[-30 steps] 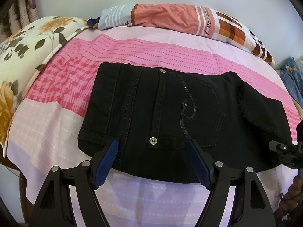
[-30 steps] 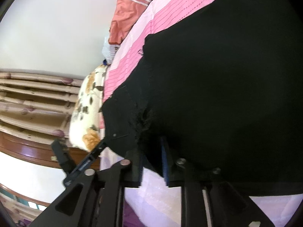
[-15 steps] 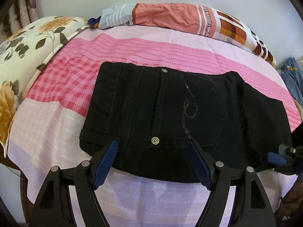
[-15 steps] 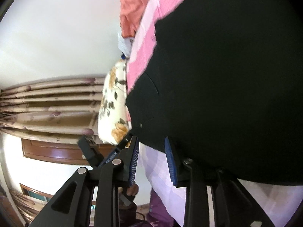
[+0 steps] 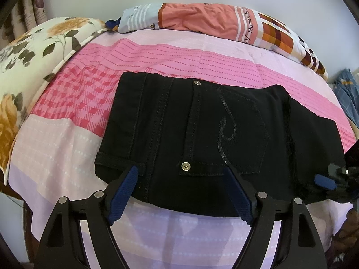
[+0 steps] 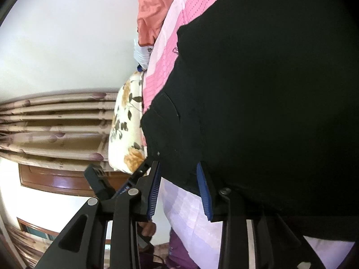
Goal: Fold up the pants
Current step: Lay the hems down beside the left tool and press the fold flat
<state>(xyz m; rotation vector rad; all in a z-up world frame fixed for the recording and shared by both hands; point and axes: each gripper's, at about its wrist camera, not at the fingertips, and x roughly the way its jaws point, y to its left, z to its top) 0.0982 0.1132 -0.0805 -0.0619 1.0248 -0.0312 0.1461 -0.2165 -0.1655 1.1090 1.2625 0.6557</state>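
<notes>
Pink bedsheet [image 5: 157, 56] fills my left view, with folded black pants [image 5: 202, 134] flat on it. My left gripper [image 5: 179, 192] is wide apart, holding nothing. In my right view, the right gripper [image 6: 179, 192] has just opened a bit at the pants' edge, gripping nothing.

Black denim pants [image 5: 202, 139], stitched in black thread with a looping sequin motif on the pocket and two brass-toned rivets, lie on a bed sheet [image 5: 179, 53] banded in pale lilac, dotted pink stripes and a red-pink check. A cream pillow [image 5: 33, 51] bears golden-orange flowers and dark olive leaves; a second pillow [image 5: 213, 20] combines coral, grey-blue stripes and an orange-brown check. Both black claws, left [image 5: 179, 192] and right [image 6: 178, 188], carry blue ribbed pads. The beige curtain [image 6: 56, 121] appears to show mauve buds, though blurred.
</notes>
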